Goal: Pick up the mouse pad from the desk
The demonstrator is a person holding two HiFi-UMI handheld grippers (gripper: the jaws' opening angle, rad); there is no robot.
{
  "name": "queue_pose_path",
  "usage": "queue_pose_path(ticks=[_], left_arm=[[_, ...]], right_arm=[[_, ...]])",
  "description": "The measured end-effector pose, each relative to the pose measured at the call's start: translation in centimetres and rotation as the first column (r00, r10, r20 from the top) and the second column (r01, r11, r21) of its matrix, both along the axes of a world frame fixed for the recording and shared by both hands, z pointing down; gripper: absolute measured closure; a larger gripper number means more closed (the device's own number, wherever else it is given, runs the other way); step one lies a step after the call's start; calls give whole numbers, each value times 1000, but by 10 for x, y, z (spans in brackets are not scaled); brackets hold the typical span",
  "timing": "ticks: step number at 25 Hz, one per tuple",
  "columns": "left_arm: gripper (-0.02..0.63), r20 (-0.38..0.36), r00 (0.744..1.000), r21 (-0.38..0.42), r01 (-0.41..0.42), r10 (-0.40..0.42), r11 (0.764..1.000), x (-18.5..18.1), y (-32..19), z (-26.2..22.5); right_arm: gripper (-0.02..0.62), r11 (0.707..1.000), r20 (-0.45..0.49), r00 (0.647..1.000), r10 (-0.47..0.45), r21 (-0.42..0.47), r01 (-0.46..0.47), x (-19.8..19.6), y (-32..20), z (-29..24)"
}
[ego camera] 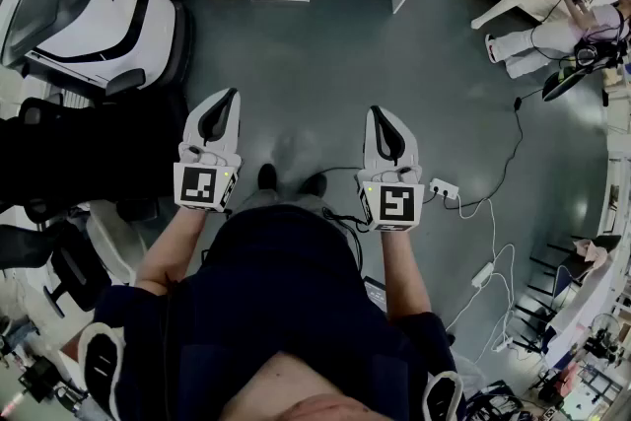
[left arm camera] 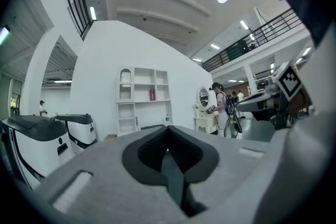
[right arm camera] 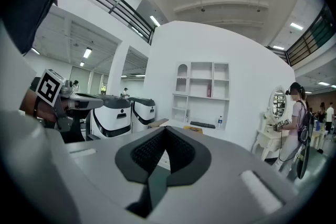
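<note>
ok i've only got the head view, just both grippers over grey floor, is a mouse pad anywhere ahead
Observer: The right gripper view shows a dark flat thing lying below the white shelves. I cannot tell whether it is the pad.
Operator: is the right one holding anything
Observer: No, the right gripper has its jaws together with nothing between them.
Operator: and the left
Observer: The left gripper is shut and empty too, as its own view shows.
</note>
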State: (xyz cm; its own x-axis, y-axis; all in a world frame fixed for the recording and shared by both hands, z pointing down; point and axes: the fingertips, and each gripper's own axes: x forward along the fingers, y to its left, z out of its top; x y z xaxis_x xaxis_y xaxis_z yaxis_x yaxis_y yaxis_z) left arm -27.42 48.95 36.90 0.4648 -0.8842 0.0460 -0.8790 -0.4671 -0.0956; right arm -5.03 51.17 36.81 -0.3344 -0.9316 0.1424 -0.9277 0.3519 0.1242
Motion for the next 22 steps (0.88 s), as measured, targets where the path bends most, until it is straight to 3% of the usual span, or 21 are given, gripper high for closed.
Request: queue_pose_path(ticks=[20,22], left_arm=[[601,-3,1000,-17,-10,10,1000,16,-15,5],[573,-2,1000,-26,-16,16,1000,22,-20,6]], right_arm=[[595,1000,-11,1000,4,3,-4,13,-13,1],[595,1000,-8,1000,4,5,-4,17,-16,0]])
